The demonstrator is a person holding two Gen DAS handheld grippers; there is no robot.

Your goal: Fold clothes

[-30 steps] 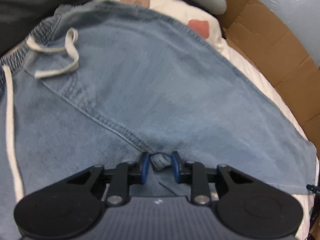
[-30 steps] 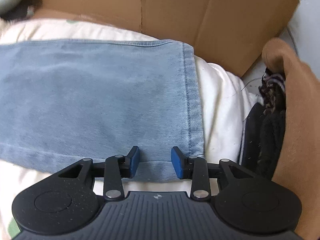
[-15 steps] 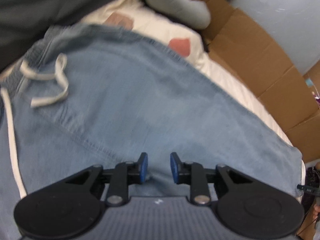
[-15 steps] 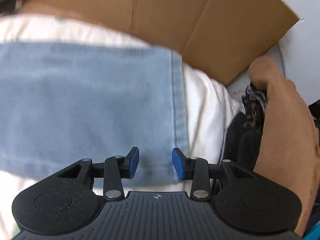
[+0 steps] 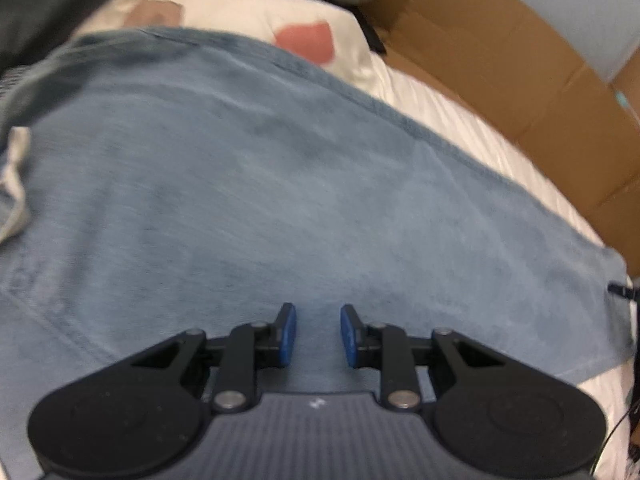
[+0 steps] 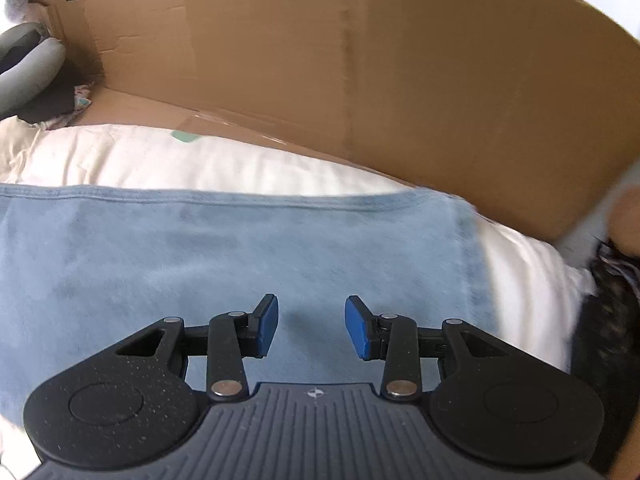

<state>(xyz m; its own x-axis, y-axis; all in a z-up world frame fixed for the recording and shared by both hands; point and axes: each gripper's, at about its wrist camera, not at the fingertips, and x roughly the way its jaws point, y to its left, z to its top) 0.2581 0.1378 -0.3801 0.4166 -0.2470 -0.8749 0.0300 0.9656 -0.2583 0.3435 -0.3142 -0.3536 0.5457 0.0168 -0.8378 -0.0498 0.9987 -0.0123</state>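
**Jeans spread flat, both grippers empty above them**

The blue jeans (image 5: 280, 200) lie spread flat on a cream sheet (image 6: 180, 160), their far edge running straight across the right wrist view and a hemmed end (image 6: 468, 264) lying on the sheet near the right side. In the left wrist view a white drawstring (image 5: 16, 184) shows at the left edge of the denim.

The left hand-held gripper (image 5: 318, 334) hangs over the denim with its 2 blue pads a small gap apart and nothing between them. The right hand-held gripper (image 6: 312, 326) is over the leg near the hemmed end, its jaws somewhat wider, also holding nothing.

A brown cardboard wall (image 6: 360, 80) stands behind the sheet. A cream pillow with reddish patches (image 5: 304, 40) lies beyond the jeans, and a grey cushion (image 6: 28, 68) sits at the far left.
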